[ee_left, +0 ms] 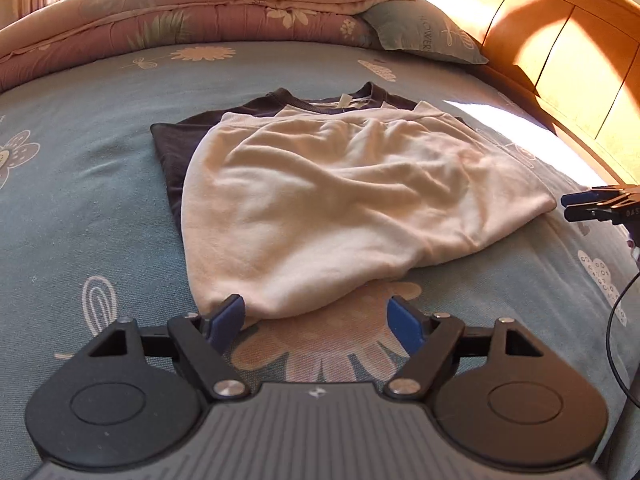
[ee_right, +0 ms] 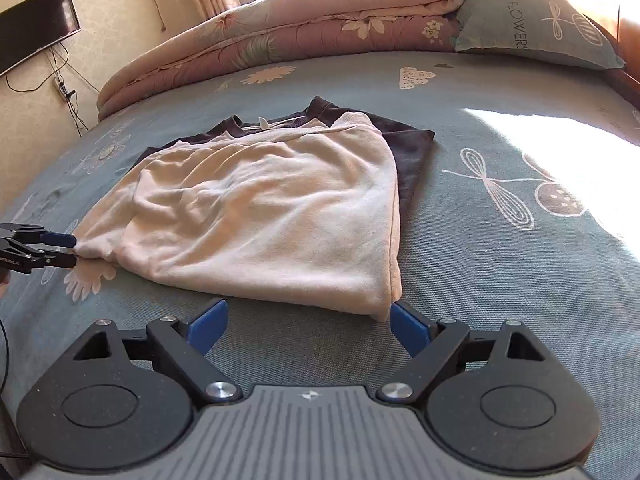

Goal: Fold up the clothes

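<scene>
sweatshirt is lying folded on the bedsheet, just ahead of both tongs. i'm holding left gripper and right gripper wide, empty, each facing a near corner.

You're working on a bed with a blue patterned sheet; on it lie a folded cream-and-dark shirt, a rolled quilt and a pillow.
</scene>
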`<action>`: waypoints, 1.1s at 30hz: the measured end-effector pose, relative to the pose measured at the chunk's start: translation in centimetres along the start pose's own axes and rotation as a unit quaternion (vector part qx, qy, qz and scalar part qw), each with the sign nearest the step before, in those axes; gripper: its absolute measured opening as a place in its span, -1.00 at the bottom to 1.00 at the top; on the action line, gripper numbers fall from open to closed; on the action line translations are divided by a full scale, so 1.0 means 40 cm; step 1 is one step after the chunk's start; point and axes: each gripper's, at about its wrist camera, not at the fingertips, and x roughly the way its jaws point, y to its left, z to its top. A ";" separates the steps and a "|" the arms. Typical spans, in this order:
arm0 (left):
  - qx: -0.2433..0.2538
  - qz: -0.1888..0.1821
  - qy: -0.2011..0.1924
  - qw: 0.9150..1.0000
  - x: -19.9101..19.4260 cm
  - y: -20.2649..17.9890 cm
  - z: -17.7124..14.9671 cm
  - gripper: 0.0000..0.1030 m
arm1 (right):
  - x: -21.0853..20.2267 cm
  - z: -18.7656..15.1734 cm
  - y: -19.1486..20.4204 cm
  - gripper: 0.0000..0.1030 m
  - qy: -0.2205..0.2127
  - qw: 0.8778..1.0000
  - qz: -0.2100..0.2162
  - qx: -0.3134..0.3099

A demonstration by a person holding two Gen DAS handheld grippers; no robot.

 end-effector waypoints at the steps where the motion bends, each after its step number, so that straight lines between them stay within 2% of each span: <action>1: -0.001 0.004 0.000 1.000 -0.005 -0.004 -0.005 0.54 | 0.005 0.003 -0.017 0.75 -0.004 1.000 -0.004 0.007; 2: -0.003 0.008 0.002 1.000 -0.008 -0.007 -0.009 0.54 | 0.010 0.010 -0.035 0.71 -0.011 1.000 -0.002 0.021; 4: -0.003 0.014 0.001 1.000 -0.003 -0.016 -0.014 0.54 | 0.022 0.030 -0.065 0.44 -0.026 0.999 0.009 0.045; 5: -0.006 0.018 0.001 1.000 0.001 -0.020 -0.014 0.54 | 0.029 0.042 -0.076 0.39 -0.033 0.998 0.013 0.053; 10: -0.017 0.010 -0.007 1.000 0.013 -0.055 -0.005 0.54 | 0.080 0.117 -0.095 0.10 -0.044 0.998 0.012 0.047; 15: -0.019 0.006 -0.005 1.000 0.039 -0.088 -0.011 0.57 | 0.137 0.170 -0.103 0.07 -0.038 0.999 0.010 0.034; 18: -0.043 0.017 0.018 0.999 0.071 -0.073 -0.028 0.56 | 0.160 0.157 -0.096 0.07 -0.027 0.999 0.002 0.026; 20: -0.043 0.014 0.012 0.999 0.061 -0.070 -0.028 0.56 | 0.160 0.136 -0.086 0.07 -0.021 1.000 -0.017 0.013; 22: -0.008 0.024 0.001 1.000 0.042 -0.085 -0.016 0.56 | 0.140 0.112 -0.055 0.08 -0.023 0.998 -0.045 -0.028; 23: 0.030 0.040 -0.006 0.999 0.035 -0.103 -0.008 0.57 | 0.127 0.104 -0.034 0.10 -0.025 0.997 -0.057 -0.053; 24: 0.071 0.057 -0.011 0.996 0.029 -0.122 0.000 0.60 | 0.111 0.096 -0.002 0.20 -0.027 0.993 -0.069 -0.089; 25: 0.118 0.078 -0.014 0.990 0.030 -0.145 0.007 0.62 | 0.097 0.090 0.036 0.38 -0.027 0.988 -0.080 -0.131; 27: 0.214 0.117 -0.013 0.970 0.049 -0.192 0.010 0.63 | 0.077 0.076 0.120 0.57 -0.025 0.971 -0.088 -0.222; 30: 0.333 0.152 -0.004 0.931 0.098 -0.256 0.000 0.63 | 0.081 0.049 0.240 0.68 -0.006 0.938 -0.074 -0.339; 32: 0.397 0.166 -0.001 0.902 0.134 -0.292 -0.017 0.63 | 0.113 0.019 0.301 0.68 0.006 0.910 -0.089 -0.406; 33: 0.425 0.175 -0.004 0.888 0.146 -0.307 -0.027 0.64 | 0.136 -0.001 0.328 0.69 0.014 0.890 -0.102 -0.444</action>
